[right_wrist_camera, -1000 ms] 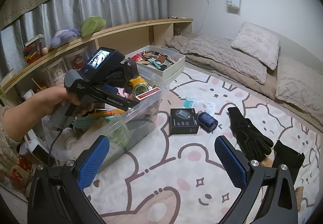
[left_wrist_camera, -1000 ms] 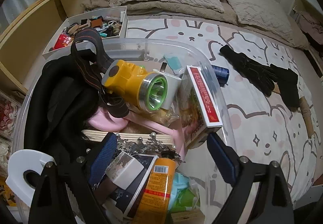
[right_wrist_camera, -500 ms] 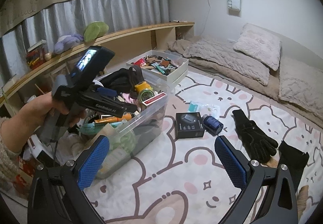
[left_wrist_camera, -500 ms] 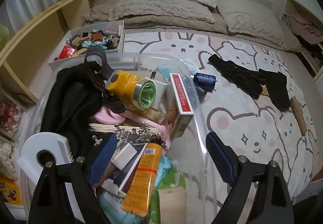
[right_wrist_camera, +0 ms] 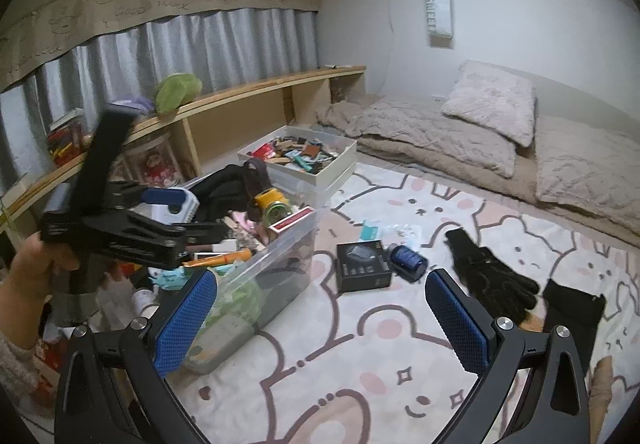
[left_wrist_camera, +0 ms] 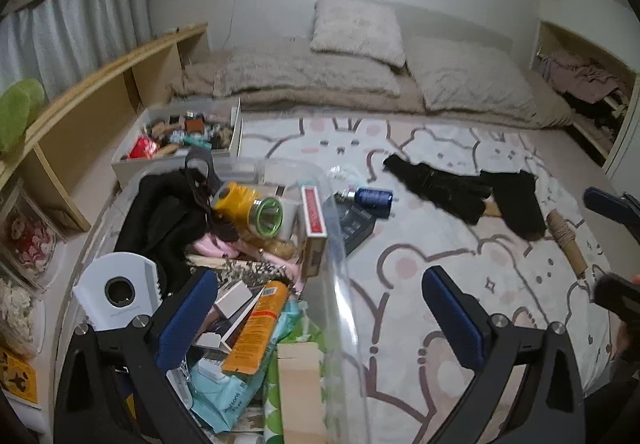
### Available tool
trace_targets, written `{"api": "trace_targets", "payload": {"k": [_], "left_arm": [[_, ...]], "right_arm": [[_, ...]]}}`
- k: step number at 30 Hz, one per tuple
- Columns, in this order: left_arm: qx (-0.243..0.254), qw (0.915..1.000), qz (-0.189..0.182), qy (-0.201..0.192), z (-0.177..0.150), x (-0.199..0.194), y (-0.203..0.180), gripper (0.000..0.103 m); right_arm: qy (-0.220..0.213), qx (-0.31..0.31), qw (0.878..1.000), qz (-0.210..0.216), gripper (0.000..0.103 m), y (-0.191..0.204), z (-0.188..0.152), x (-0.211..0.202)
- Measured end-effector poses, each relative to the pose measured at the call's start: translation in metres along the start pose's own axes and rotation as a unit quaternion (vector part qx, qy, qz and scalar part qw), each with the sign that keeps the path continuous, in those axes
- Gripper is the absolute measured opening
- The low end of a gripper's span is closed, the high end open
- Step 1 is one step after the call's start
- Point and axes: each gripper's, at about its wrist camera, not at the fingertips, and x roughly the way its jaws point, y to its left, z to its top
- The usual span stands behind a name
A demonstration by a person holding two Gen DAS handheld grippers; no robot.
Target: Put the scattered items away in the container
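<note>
My left gripper [left_wrist_camera: 316, 308] hangs above the clear bin [left_wrist_camera: 340, 284], its jaws just opened wide with nothing between them; my right gripper [right_wrist_camera: 320, 312] is spread and empty too, low over the rug [right_wrist_camera: 360, 384]. The black box [right_wrist_camera: 362, 266], blue can [right_wrist_camera: 408, 262] and black gloves [right_wrist_camera: 492, 278] lie outside the bin on the rug; I should take the nearest, the box, squarely across its sides. Only the right view shows my hand [right_wrist_camera: 36, 276] gripping the left tool; only the left view shows the twine spool [left_wrist_camera: 566, 240].
</note>
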Motion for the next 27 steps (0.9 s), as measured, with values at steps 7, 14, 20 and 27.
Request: {"api": "trace_targets", "payload": {"k": [7, 14, 20, 27], "left_arm": [[0.008, 0.9989, -0.01, -0.045, -0.006, -0.03, -0.021, 0.103], [0.014, 0.9977, -0.027, -0.061, -0.011, -0.041, -0.042, 0.103], [0.012, 0.9966, -0.038, -0.072, -0.01, -0.047, -0.055, 0.103], [0.015, 0.9953, -0.045, -0.085, -0.008, -0.05, -0.069, 0.103]], "right_arm": [[-0.015, 0.008, 0.999, -0.031, 0.103, -0.01, -0.005, -0.015], [-0.036, 0.001, 0.997, -0.068, 0.103, -0.017, -0.01, -0.036], [-0.042, 0.002, 0.995, -0.089, 0.103, -0.026, -0.015, -0.047], [-0.052, 0.02, 0.993, -0.101, 0.103, -0.041, -0.019, -0.061]]}}
